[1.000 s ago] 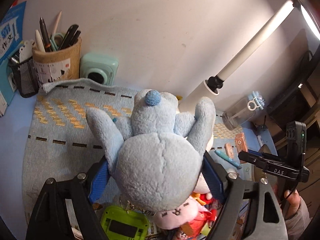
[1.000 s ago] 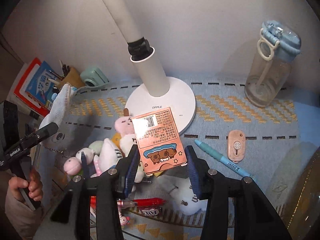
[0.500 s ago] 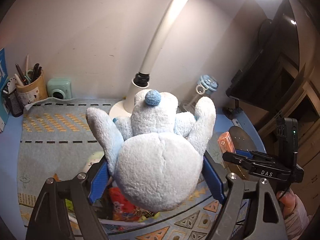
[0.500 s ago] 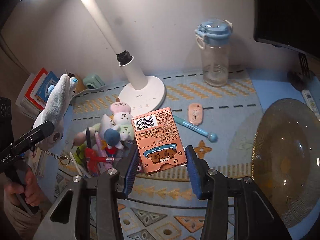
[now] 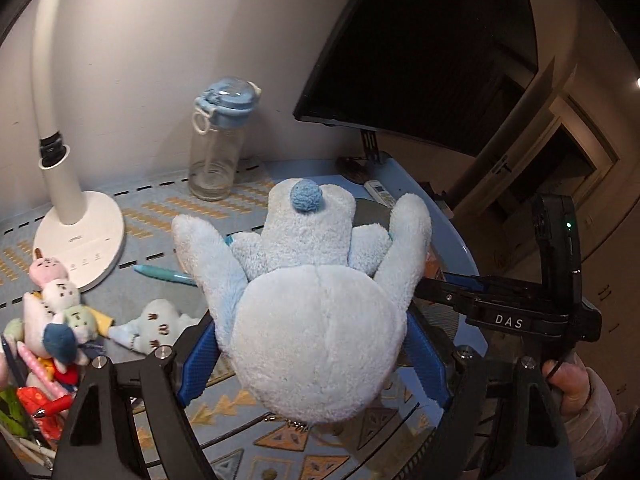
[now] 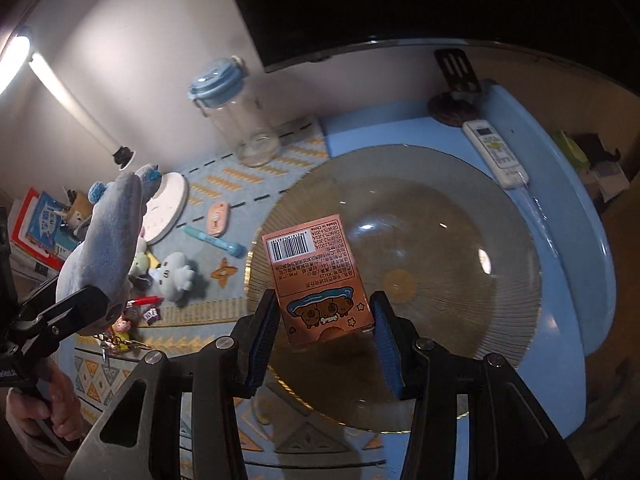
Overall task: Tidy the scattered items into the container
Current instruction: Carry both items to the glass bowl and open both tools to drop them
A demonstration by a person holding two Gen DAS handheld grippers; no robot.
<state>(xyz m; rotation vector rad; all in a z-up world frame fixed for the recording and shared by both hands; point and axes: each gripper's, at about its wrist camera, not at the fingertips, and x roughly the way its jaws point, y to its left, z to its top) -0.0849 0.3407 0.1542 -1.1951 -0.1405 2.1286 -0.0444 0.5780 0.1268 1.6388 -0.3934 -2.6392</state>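
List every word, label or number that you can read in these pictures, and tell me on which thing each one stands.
"DAS": on the right gripper, seen from the left wrist camera.
"Made in China": on the orange box, beside its barcode.
Chinese lines and barcode digits on the box: too small to read.
Lamp base brand mark: blurred.
Blue book cover: large Chinese characters, blurred.
Remote control: unreadable.

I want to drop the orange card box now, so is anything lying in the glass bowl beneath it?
Nothing visible does. The orange card box, clamped in the right hand-held gripper, hangs over the glass bowl, whose visible inside is bare.
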